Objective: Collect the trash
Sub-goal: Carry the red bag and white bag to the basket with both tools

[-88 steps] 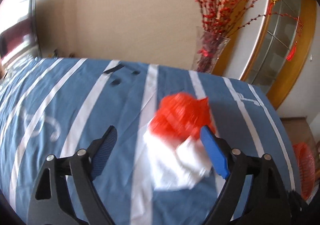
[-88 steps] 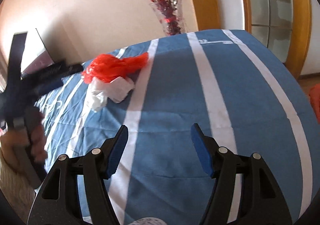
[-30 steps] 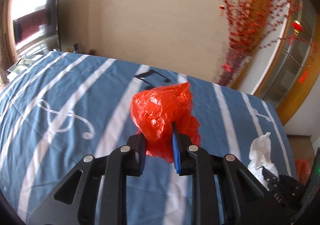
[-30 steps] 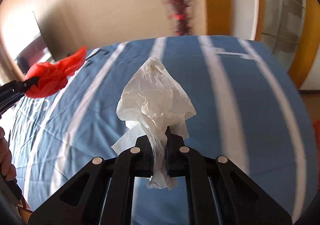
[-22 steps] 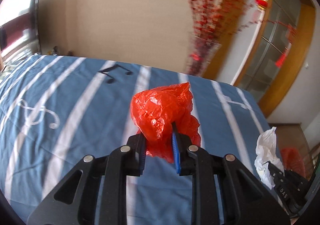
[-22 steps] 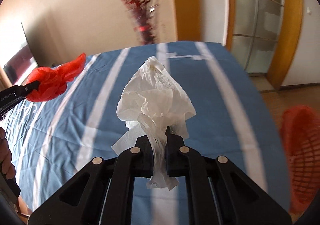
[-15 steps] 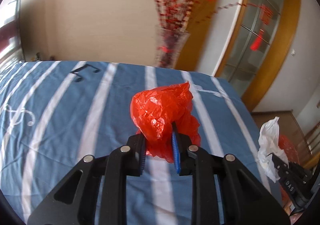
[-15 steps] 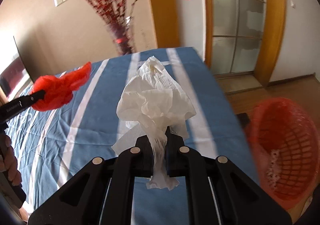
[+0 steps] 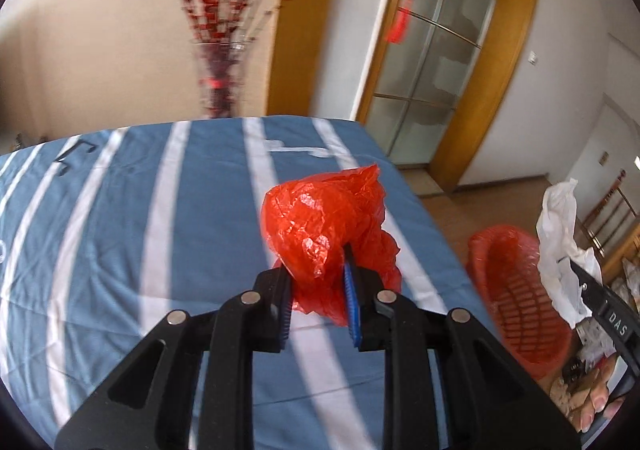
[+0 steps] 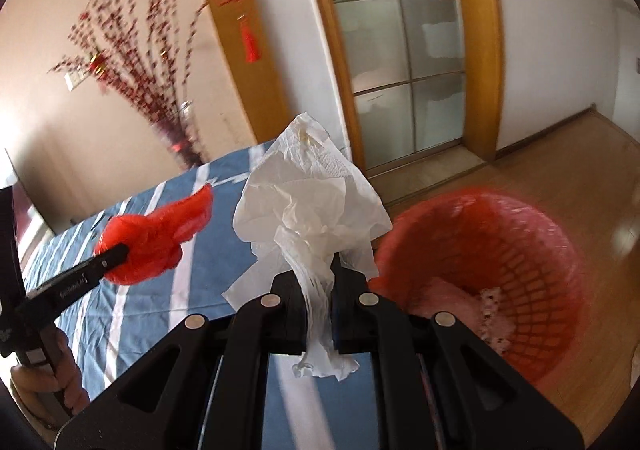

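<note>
A crumpled red bag (image 9: 326, 228) is pinched in the left gripper (image 9: 316, 292). White tissue (image 10: 310, 210) is pinched in the right gripper (image 10: 318, 302), with a red basket (image 10: 492, 282) at three o'clock.

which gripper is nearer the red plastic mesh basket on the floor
Right. The right gripper, shut on the white crumpled tissue, hangs beside the red plastic mesh basket. The left gripper, shut on the red plastic bag, is over the blue striped bed.
</note>
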Tool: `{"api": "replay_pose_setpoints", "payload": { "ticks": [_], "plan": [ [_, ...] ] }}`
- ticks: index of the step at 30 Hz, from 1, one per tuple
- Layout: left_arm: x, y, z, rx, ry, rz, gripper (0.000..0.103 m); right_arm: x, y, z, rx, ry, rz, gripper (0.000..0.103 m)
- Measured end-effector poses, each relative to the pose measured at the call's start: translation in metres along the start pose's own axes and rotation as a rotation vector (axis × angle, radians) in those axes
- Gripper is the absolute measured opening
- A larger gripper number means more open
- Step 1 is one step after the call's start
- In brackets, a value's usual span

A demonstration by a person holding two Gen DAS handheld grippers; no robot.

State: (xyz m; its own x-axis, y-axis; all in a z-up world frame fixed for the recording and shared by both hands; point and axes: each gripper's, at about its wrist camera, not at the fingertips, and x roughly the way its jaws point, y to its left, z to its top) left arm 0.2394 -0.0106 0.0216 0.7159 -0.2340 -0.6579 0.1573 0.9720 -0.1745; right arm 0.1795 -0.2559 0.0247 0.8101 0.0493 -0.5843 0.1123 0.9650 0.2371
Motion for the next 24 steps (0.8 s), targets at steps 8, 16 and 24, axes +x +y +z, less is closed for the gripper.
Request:
{"api": "replay_pose_setpoints", "payload": {
  "ticks": [8,16,24],
  "plan": [
    [0.020,-0.073,-0.004,0.071,0.033,-0.099,0.023,-0.015,-0.055,-0.001,0.081,-0.032,-0.068,0.009],
    [0.041,-0.143,-0.016,0.123,0.084,-0.226,0.023,-0.022,-0.111,-0.010,0.179,-0.029,-0.125,0.009],
    [0.054,-0.189,-0.025,0.151,0.132,-0.315,0.023,-0.029,-0.142,-0.016,0.254,-0.050,-0.132,0.009]
  ]
}}
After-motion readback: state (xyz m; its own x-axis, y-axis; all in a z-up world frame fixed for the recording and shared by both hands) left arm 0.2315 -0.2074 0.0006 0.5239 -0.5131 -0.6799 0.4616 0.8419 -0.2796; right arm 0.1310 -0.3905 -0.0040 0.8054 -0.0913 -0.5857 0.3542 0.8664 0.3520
